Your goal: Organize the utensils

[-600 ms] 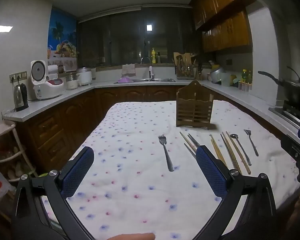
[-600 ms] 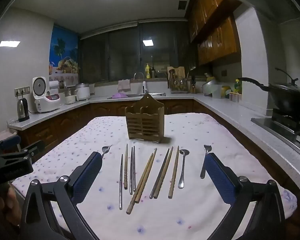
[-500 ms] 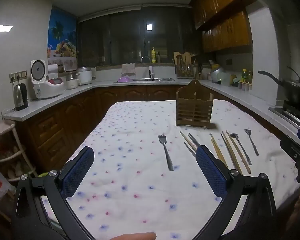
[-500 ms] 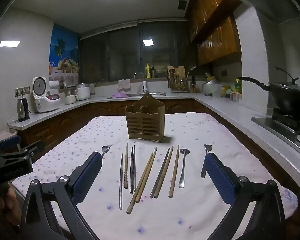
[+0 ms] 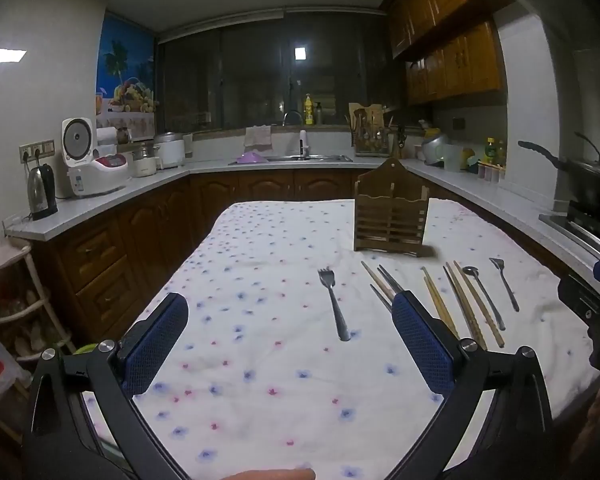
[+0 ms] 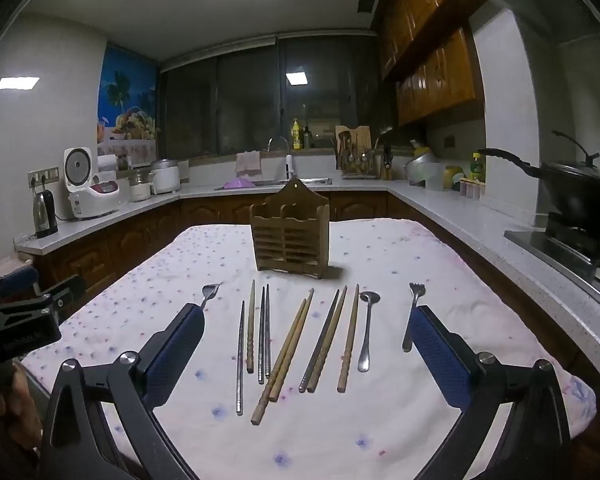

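Both grippers, left (image 5: 286,338) and right (image 6: 306,342), gape wide, empty. You take one chopstick (image 6: 240,356) first; holder (image 6: 291,236) stands at twelve o'clock.

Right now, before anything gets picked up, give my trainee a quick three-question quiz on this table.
1. True or false: the wooden utensil holder already has utensils in it.
2. How many forks lie on the tablecloth?
3. Is the spoon nearer the A) left or B) right hand-held gripper?

Key: 1 false, none show in it. 2 two, the left fork and the right fork. 3 B.
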Demonstrator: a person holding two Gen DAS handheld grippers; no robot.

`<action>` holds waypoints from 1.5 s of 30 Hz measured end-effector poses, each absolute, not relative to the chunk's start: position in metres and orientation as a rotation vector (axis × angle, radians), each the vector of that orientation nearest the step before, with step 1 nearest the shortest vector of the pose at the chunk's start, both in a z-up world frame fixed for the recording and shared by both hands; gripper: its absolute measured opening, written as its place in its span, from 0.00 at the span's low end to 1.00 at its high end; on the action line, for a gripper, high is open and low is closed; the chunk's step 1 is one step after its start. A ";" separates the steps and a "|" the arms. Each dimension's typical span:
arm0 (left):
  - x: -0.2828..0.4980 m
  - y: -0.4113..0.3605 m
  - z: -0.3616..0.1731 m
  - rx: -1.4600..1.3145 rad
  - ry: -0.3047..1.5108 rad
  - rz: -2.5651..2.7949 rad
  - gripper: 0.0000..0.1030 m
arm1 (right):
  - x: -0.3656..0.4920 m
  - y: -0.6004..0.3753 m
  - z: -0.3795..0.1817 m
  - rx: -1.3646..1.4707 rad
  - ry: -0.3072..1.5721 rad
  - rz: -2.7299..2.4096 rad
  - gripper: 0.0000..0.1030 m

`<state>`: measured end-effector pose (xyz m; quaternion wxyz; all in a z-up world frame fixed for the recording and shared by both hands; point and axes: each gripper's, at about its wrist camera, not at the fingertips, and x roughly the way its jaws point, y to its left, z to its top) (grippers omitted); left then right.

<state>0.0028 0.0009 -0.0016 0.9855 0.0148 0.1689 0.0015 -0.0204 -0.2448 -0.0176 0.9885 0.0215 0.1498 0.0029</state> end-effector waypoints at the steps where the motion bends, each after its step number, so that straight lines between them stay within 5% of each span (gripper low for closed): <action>1: 0.003 0.001 -0.002 0.029 0.339 0.002 1.00 | -0.018 -0.245 -0.018 0.042 0.303 0.008 1.00; 45: 0.004 -0.003 -0.004 0.030 0.345 -0.004 1.00 | -0.018 -0.246 -0.007 0.041 0.298 0.012 1.00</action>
